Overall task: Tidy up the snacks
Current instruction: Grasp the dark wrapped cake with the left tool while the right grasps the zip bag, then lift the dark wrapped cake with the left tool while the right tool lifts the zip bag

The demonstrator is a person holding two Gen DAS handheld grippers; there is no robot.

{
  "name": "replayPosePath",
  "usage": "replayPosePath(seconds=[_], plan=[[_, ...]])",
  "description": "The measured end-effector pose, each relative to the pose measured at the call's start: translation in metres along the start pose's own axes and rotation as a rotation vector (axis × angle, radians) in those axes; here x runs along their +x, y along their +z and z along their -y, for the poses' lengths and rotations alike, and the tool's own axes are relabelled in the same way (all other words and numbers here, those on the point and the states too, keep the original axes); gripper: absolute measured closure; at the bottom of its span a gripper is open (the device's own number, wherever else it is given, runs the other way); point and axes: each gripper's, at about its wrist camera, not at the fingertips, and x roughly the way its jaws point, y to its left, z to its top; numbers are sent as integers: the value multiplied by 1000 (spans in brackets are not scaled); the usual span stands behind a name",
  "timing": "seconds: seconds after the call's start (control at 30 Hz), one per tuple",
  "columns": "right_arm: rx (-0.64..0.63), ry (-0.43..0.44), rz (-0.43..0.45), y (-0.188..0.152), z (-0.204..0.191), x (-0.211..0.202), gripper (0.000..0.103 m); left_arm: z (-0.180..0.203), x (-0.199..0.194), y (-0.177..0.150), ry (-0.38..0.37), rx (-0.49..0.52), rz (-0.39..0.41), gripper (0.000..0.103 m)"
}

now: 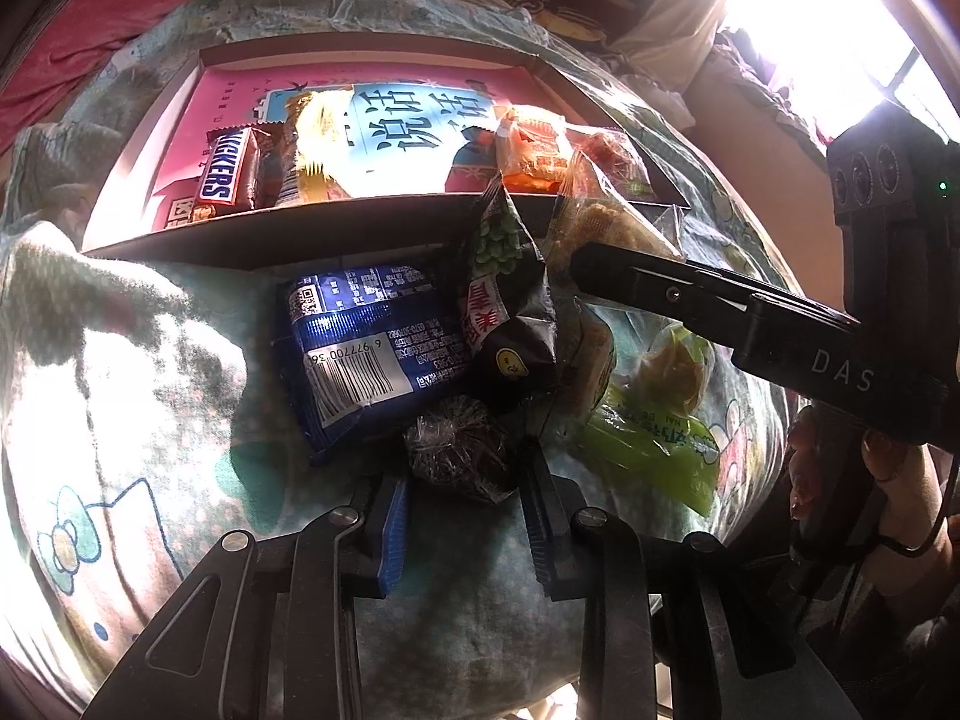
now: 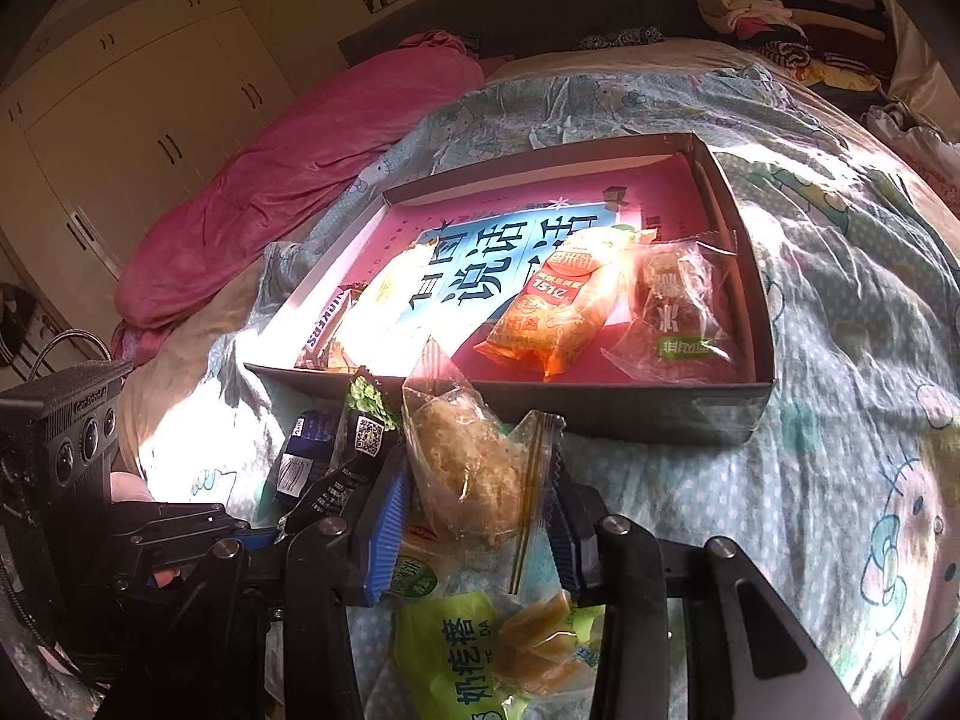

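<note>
A dark round snack in clear wrap lies on the bedspread, and my left gripper is shut on it, blue pads against both its sides. My right gripper is shut on a clear packet holding a pale crumbly cake, just in front of the box. One right finger reaches in from the right in the left wrist view. The dark cardboard box with a pink lining holds a Snickers bar, a yellow packet, an orange packet and a clear packet with a brown snack.
Loose on the cartoon-print bedspread lie a blue packet, a black packet printed with green peas and a green packet. A pink quilt is bunched behind the box. Folded clothes are piled at the far right.
</note>
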Motion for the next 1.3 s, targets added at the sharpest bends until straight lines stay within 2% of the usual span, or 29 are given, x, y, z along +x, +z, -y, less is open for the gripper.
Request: replayPosePath(seconds=[0.53, 0.9, 1.3], plan=[[0, 32, 32, 1, -2, -9, 61, 3, -28, -4, 3, 18, 41, 73], [18, 39, 69, 3, 1, -17, 61, -4, -49, -1, 9, -15, 95, 74], [19, 45, 105, 5, 0, -25, 61, -13, -72, 8, 55, -32, 183, 74]])
